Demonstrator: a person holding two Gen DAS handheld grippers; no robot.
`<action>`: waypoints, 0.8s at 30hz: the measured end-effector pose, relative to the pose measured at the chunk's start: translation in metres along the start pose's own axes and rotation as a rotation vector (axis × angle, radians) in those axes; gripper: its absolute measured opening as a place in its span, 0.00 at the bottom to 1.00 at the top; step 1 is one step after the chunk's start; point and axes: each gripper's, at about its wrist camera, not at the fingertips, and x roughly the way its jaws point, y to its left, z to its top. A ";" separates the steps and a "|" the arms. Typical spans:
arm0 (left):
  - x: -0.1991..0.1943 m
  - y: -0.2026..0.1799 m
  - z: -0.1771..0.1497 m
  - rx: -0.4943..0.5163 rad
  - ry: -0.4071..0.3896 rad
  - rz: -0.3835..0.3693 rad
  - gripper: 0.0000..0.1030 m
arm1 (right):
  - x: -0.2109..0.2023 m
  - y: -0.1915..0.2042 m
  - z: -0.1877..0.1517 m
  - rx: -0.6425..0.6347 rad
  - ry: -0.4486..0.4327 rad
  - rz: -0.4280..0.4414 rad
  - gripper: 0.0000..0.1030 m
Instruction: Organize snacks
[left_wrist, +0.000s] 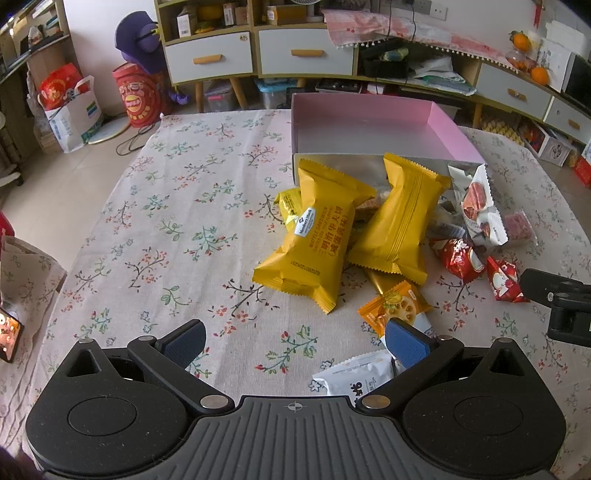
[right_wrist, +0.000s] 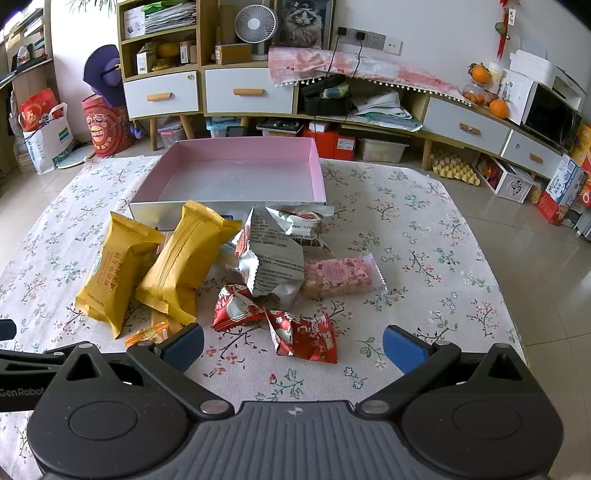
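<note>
Tablecloth (left_wrist: 166, 221) holds yellow packet (left_wrist: 314, 243) reading "WAFFLE SANDWICH".

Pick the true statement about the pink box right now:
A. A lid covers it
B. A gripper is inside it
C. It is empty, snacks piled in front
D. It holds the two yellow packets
C: the pink box shows a bare floor, and the yellow packets lie on the tablecloth before it.
</note>
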 end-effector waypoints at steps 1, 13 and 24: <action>0.000 0.000 0.000 0.001 0.000 0.001 1.00 | 0.000 0.000 0.000 0.000 0.000 0.000 0.85; 0.000 0.000 -0.001 0.004 -0.003 0.005 1.00 | 0.000 -0.001 0.000 0.000 0.000 -0.002 0.85; 0.000 0.002 0.000 0.003 -0.001 0.009 1.00 | 0.000 -0.001 0.000 0.000 0.001 -0.002 0.85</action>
